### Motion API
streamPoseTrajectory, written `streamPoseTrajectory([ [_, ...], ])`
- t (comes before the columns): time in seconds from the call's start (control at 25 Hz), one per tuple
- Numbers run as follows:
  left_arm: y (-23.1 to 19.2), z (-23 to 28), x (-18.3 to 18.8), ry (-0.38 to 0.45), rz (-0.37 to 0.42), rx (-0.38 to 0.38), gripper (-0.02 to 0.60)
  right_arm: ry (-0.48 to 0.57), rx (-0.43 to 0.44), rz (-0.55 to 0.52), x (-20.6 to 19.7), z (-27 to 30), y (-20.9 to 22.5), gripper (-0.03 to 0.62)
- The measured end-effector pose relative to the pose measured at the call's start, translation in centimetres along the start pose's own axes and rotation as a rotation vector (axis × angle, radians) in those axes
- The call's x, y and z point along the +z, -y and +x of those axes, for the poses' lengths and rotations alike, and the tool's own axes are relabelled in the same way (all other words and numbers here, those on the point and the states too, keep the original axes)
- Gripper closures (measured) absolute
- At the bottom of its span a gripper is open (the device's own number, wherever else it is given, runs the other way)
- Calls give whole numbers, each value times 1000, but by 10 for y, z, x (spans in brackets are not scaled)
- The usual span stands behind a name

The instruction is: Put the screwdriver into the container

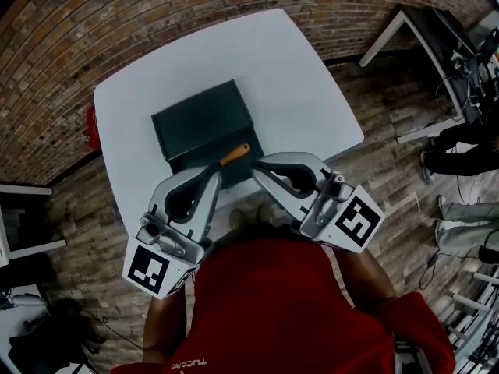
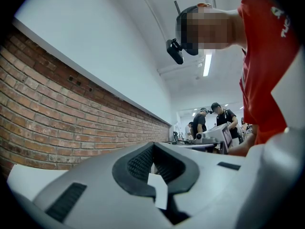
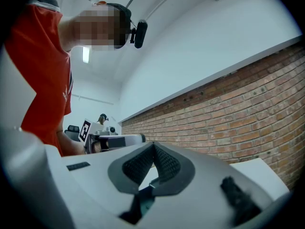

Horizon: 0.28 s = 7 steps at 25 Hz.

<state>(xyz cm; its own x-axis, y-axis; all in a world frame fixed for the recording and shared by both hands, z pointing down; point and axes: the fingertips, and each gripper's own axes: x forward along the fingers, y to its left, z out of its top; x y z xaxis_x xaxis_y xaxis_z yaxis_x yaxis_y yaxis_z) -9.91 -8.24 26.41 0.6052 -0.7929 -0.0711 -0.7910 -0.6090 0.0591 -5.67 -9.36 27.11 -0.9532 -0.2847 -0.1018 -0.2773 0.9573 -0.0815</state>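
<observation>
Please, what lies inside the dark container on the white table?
The screwdriver, orange-handled, shows at the near edge of the container. The rest inside is too dark to read. The left tongs and right tongs cover part of its near side.

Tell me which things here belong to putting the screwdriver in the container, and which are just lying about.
For the job: screwdriver, container, left gripper, right gripper.
Just lying about: red object at the left edge of the table.
</observation>
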Motion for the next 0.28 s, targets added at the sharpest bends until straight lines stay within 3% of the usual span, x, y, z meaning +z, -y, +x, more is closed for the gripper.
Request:
streamPoseTrajectory([
  [0.28, -1, 1, -2, -1, -7, 5, 568, 0, -4, 7, -2, -1, 4, 563],
])
